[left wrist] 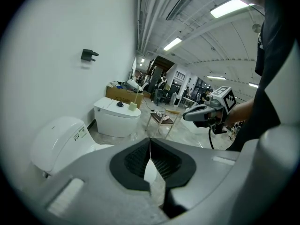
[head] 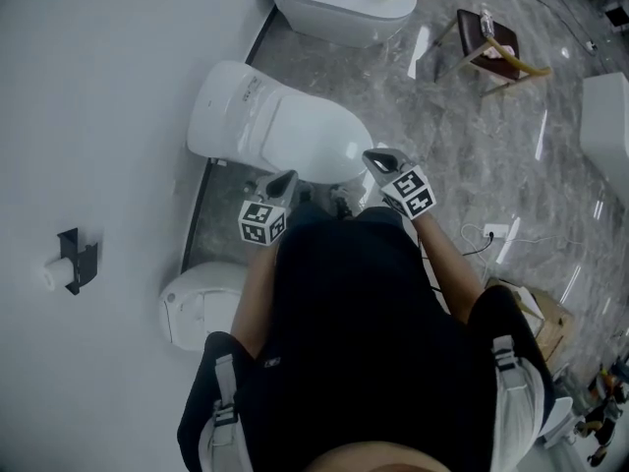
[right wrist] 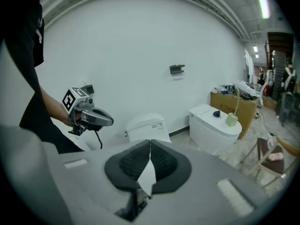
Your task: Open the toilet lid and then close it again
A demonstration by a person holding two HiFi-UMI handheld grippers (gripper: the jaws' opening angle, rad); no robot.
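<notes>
Nearest are the two grippers, held up in front of the person's dark-clad body. The left gripper [head: 283, 183] has its jaws pressed together with nothing between them; its own view shows the ribbed pads meeting along one seam. The right gripper [head: 378, 159] is the same, closed and empty. Both point forward and downward toward the toilet [head: 228, 106], and neither touches it. They hang just short of its front end, one to either side.

Just beyond the jaws is the toilet lid [head: 300, 131], lying flat down over the bowl as a smooth white dome. The back of the toilet is against the white wall [head: 98, 87]. From the left gripper view the same toilet sits low at the left.

On progress, my reading is that the lid is shut and no grip is on it. That fits either end of the job: the opening not yet begun, or opening and closing both finished. These views alone cannot settle which. If it is the start, everything is left to do: get a jaw under the front edge, swing the lid up, then lower it.

Farther along the wall stands a second toilet [head: 344, 13] with small items on top. A wooden chair [head: 491, 52] stands on the marble floor [head: 472, 146] beyond it.
</notes>
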